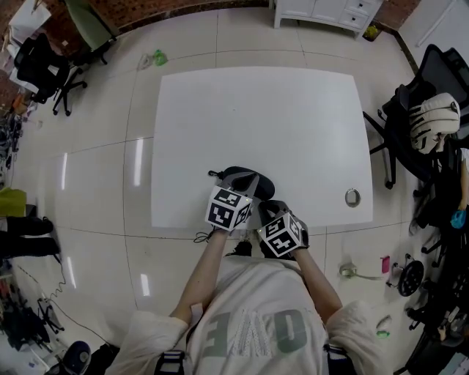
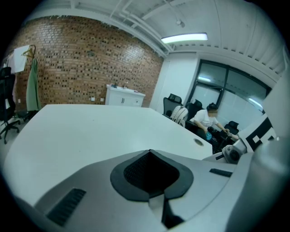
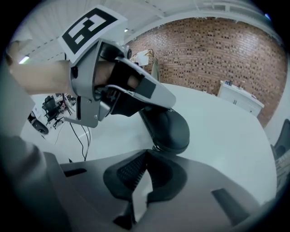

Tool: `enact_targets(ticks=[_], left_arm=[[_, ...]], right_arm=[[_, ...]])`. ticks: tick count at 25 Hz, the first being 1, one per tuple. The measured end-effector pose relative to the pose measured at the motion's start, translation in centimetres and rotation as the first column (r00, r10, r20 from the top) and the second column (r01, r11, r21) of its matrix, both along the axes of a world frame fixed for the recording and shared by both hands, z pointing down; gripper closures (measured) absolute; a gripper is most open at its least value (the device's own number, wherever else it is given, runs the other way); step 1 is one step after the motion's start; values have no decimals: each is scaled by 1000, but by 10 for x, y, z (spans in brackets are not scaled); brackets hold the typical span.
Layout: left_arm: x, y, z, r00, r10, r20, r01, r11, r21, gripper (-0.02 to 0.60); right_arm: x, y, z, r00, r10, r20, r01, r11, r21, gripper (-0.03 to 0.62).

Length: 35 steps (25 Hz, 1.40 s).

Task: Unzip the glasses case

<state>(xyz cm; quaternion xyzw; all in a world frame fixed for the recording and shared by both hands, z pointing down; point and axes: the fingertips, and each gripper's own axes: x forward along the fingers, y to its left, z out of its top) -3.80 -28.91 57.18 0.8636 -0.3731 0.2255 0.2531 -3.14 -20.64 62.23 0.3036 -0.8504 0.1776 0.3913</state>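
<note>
A black zipped glasses case [image 1: 265,187] lies near the front edge of the white table [image 1: 256,110]. My left gripper [image 1: 248,179] reaches over it from the near side. Its jaws are shut and rest on top of the case, which is hidden in the left gripper view, where the left gripper [image 2: 149,153] faces bare tabletop. The right gripper [image 1: 265,209] sits just right of it at the case's near end. In the right gripper view the case [image 3: 170,127] lies straight ahead under the left gripper [image 3: 165,102]. The right gripper [image 3: 147,155] is shut, with the small metal zipper pull [image 3: 156,147] at its tips.
A round cable grommet [image 1: 352,197] sits in the table's right front corner. An office chair with a white bag [image 1: 432,121] stands right of the table, another chair [image 1: 44,66] far left, a white cabinet [image 1: 330,11] behind. A seated person [image 2: 206,120] is beyond the table's right side.
</note>
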Motion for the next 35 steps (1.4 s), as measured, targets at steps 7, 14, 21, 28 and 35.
enact_targets(ticks=[7, 14, 21, 28, 35], left_arm=[[-3, 0, 0, 1000, -7, -7, 7, 1000, 2, 578], [-8, 0, -3, 1000, -26, -7, 26, 1000, 3, 578], [-7, 0, -2, 997, -50, -59, 50, 999, -9, 578], [-4, -1, 0, 997, -38, -65, 37, 999, -6, 578], [-3, -1, 0, 1000, -1, -2, 1, 1000, 24, 578]], right_arm=[[12, -6, 0, 982, 176, 65, -172, 982, -73, 558], [8, -14, 2, 909, 415, 38, -412, 908, -77, 523], [19, -22, 4, 853, 522, 24, -522, 853, -25, 549], [20, -16, 8, 875, 485, 12, -484, 874, -29, 583], [14, -8, -1, 935, 354, 15, -354, 935, 5, 586]])
